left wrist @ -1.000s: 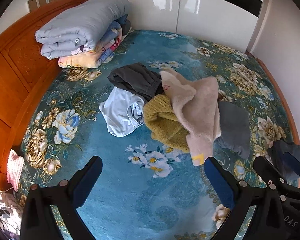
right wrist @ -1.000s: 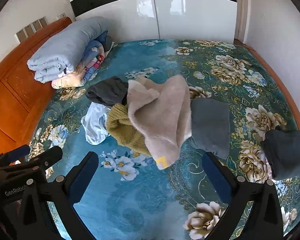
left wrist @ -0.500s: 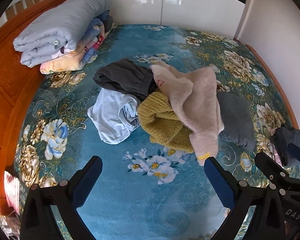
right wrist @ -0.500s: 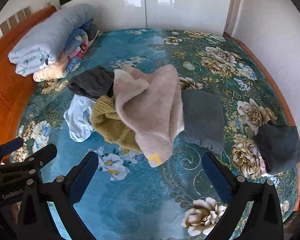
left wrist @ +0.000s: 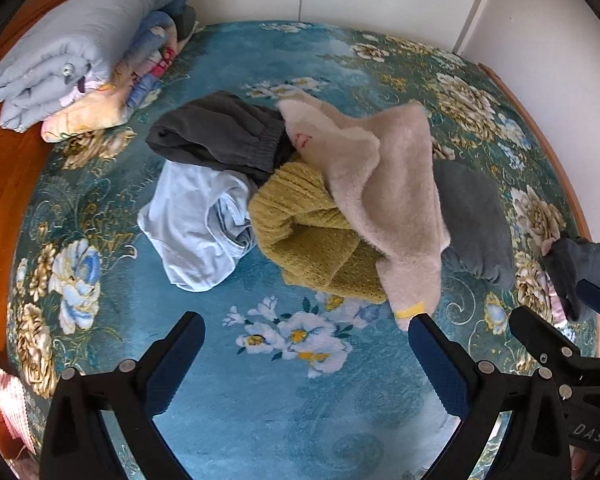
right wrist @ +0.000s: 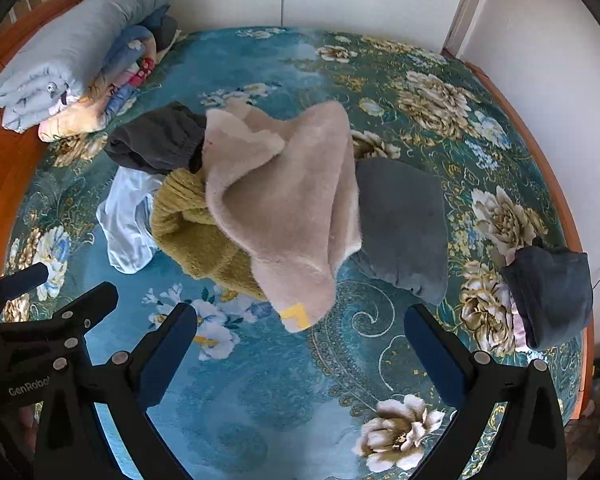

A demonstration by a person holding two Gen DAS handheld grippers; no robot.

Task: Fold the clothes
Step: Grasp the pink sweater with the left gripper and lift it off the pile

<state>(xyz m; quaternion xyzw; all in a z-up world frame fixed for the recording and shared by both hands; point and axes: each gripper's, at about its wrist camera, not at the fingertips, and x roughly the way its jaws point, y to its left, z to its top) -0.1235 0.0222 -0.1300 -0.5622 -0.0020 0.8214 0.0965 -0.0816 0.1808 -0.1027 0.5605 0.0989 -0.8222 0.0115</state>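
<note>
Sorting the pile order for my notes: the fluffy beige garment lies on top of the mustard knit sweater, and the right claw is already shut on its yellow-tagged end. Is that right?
Not quite. The fluffy beige garment does lie on top of the mustard knit sweater, but the right claw is open and holds nothing; its yellow-tagged end lies free on the bedspread. The right wrist view shows it.

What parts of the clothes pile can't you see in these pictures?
- Mustard knit sweater: in both views, its right side lies under the beige fleece.
- Dark grey trousers: in both views, one end is tucked behind the fleece.
- Light blue shirt: right wrist view, the sweater covers its right part.
- Grey garment: in both views, its left edge runs under the fleece.
- Folded dark cloth: left wrist view, the right gripper blocks its lower part.
</note>
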